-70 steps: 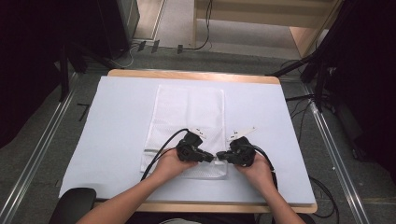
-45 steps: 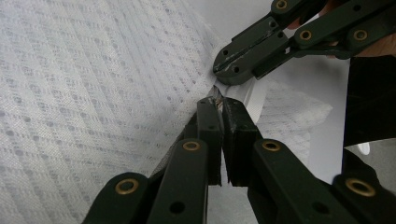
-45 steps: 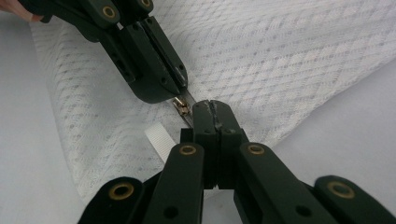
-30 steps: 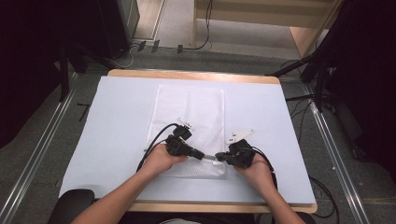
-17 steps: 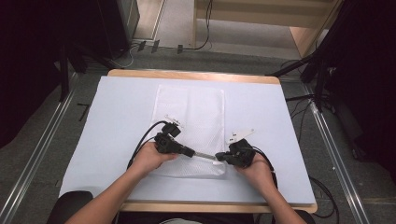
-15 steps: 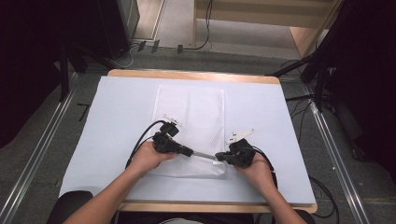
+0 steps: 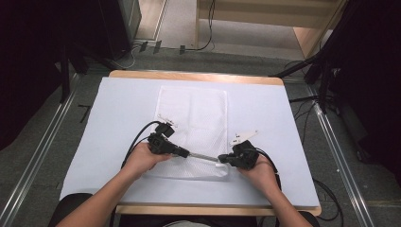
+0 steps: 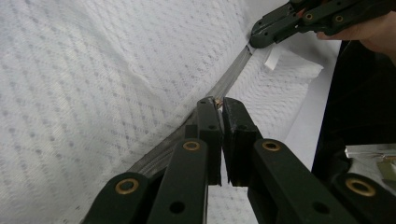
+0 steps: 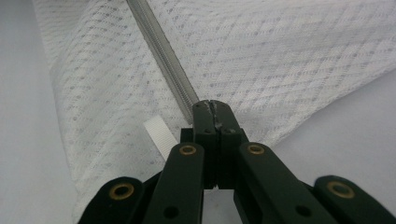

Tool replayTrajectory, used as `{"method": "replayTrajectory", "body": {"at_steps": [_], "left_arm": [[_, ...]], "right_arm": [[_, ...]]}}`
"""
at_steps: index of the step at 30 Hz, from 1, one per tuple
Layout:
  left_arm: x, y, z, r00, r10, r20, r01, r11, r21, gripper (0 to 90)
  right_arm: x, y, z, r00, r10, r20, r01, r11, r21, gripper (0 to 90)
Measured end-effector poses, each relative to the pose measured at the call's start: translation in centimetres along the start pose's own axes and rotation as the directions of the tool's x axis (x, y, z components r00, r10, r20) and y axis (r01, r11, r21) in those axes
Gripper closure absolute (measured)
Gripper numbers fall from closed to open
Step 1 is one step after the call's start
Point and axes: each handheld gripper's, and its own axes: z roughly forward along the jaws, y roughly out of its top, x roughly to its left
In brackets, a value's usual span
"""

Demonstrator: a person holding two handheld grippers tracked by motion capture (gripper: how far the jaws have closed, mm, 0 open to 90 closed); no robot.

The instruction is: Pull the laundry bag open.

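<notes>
Bag (image 7: pixel 194 118) zipper (image 8: pixel 233 70) looks partly drawn: left gripper (image 8: pixel 219 103) pinches its pull, right gripper (image 9: pixel 210 106) clamps its end.

bench (image 7: pixel 142 75): my wooden-edged top, under a pale blue sheet (image 7: pixel 265 109) | on the sheet: white mesh bag (image 7: pixel 194 113), flat, long side running away from me, middle of sheet | bag's near edge close to sheet's front edge

Open table (image 7: pixel 118 118) either side of the mesh bag (image 7: pixel 196 113); far half unobstructed.
</notes>
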Motion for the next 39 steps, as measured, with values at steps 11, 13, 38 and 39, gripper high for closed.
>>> {"method": "replayTrajectory", "body": {"at_steps": [11,13,38,39], "left_arm": [[0.8,-0.7,-1.5,0.9998,-0.015,0.009,0.015,0.9998,-0.012,87.9],[0.9,-0.9,-1.7,0.9996,-0.020,0.019,0.021,0.9997,-0.012,87.9],[2.9,-3.4,-5.5,0.9965,-0.070,-0.046,0.068,0.9968,-0.043,87.9],[3.1,-3.6,-5.8,0.9958,-0.076,-0.051,0.074,0.9961,-0.049,87.9]], "right_arm": [[0.0,0.0,0.0,1.0000,0.009,0.001,-0.009,1.000,0.000,90.0],[0.1,0.0,0.0,0.9999,0.010,0.004,-0.010,1.000,0.003,90.0],[0.2,0.1,0.0,0.9999,0.006,0.012,-0.006,1.000,0.006,90.0],[0.2,0.1,0.0,0.9999,0.006,0.011,-0.006,1.000,0.006,90.0]]}}
